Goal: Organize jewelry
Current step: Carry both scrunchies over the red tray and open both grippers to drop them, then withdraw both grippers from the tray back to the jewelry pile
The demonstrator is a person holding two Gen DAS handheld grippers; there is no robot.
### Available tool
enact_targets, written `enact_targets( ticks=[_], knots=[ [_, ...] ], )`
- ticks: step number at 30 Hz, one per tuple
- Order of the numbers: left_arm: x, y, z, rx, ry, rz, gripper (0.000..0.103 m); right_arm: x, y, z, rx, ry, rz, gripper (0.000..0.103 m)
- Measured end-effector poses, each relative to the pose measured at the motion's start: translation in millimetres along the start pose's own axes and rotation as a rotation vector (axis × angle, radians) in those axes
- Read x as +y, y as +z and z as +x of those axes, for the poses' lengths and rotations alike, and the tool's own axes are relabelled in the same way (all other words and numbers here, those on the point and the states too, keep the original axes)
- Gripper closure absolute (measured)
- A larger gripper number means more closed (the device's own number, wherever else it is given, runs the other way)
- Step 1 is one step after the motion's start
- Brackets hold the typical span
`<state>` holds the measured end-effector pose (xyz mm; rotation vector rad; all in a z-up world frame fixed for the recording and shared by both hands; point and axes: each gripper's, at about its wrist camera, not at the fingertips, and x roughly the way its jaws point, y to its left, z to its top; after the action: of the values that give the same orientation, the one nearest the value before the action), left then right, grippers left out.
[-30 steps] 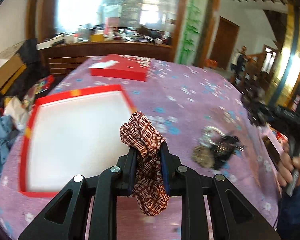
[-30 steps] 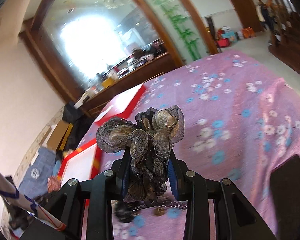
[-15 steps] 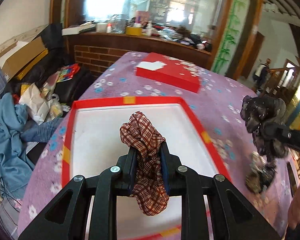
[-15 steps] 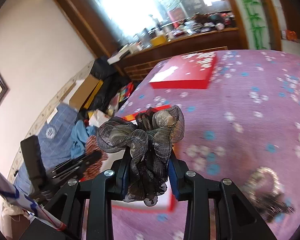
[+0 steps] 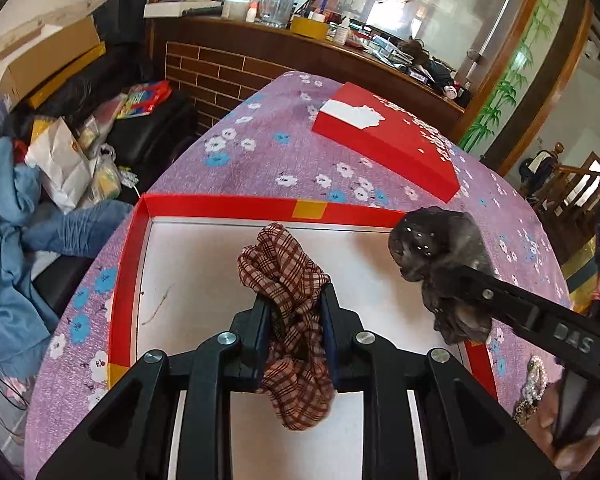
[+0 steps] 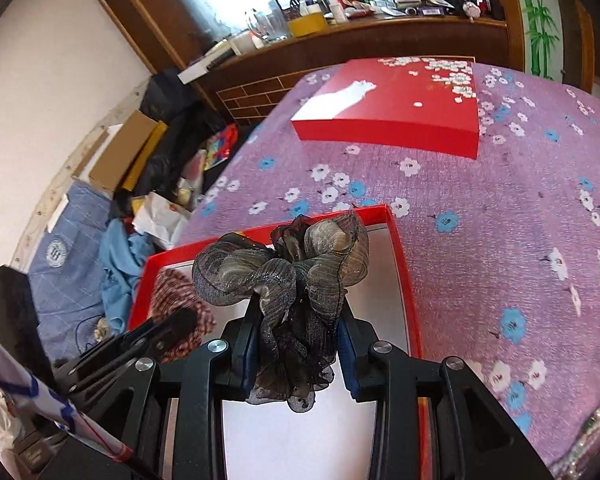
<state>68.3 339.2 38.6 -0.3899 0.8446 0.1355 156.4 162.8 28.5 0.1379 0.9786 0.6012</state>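
Both scrunchies over the red box – nothing dropped yet

Left wrist view: left gripper [image 5: 292, 320] clenched on the plaid scrunchie [image 5: 288, 280], mid-frame above the open red box [image 5: 128, 280].
Right wrist view: right gripper [image 6: 296, 340] grasps the gauzy dark scrunchie [image 6: 284, 276] near the box's upper right rim – released here, it may snag there or land outside.

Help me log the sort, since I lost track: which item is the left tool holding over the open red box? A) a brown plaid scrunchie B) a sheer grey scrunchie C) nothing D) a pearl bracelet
A: the left tool is clamped on the brown plaid scrunchie above the open red box; the sheer grey scrunchie is in the right tool.
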Motion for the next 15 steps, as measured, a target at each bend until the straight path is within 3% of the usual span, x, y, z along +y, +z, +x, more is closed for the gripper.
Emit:
enact_targets(
  ticks=[4, 9, 15],
  knots=[
    [0, -3, 3, -0.002, -0.008, 0.006, 0.074, 1, 3, 11, 0.004, -0.005, 0.002, 0.061],
    [0, -3, -6, -0.043, -0.022, 0.002, 0.049, 3, -1, 19, 0.021, -0.009, -0.012, 0.048],
    [5, 0, -16, -0.091, -0.038, -0.03, 0.049, -4, -2, -3, -0.006, 0.04, 0.019, 0.045]
  ],
)
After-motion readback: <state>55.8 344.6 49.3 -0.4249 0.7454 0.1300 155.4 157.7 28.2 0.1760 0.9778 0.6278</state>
